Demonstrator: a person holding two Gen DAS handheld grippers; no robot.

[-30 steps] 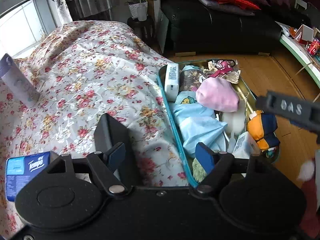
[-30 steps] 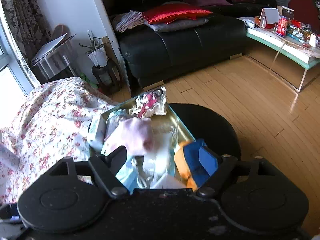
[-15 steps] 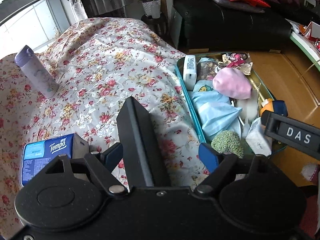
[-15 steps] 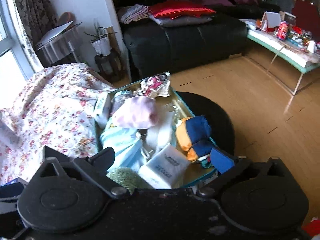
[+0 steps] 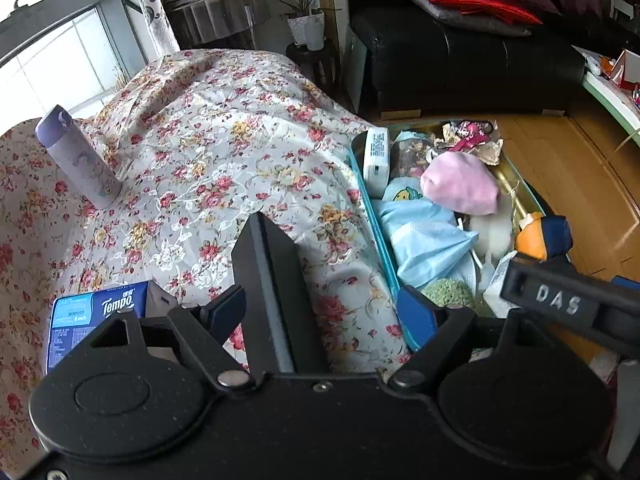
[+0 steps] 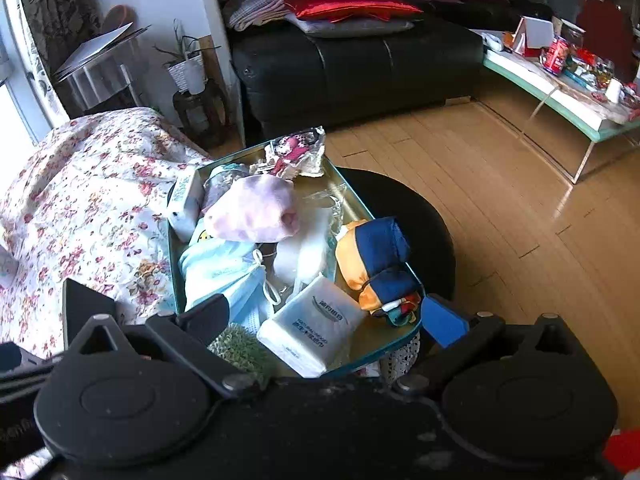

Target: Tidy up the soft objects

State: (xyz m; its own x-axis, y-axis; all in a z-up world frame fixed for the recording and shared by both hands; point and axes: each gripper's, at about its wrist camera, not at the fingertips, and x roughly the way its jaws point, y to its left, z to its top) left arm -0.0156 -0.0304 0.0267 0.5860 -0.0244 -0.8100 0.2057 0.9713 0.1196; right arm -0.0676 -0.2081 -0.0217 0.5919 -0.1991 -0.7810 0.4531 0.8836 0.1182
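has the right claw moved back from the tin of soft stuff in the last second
Yes. In the right wrist view, the right claw has backed away: the white tissue pack now shows inside the tray.

We're looking across a living room with a warm wooden floor (image 6: pixel 500 184) catching glare from daylight. A black leather sofa (image 6: pixel 352 64) sits against the far wall, with a red cushion (image 6: pixel 348 4) on top of it. At the left, a window (image 5: pixel 52 52) lets in bright light beside a patterned curtain (image 5: pixel 154 12). A small potted plant (image 6: pixel 188 68) stands on a dark stool, and a glass-topped coffee table (image 6: pixel 560 92) fills the right side.
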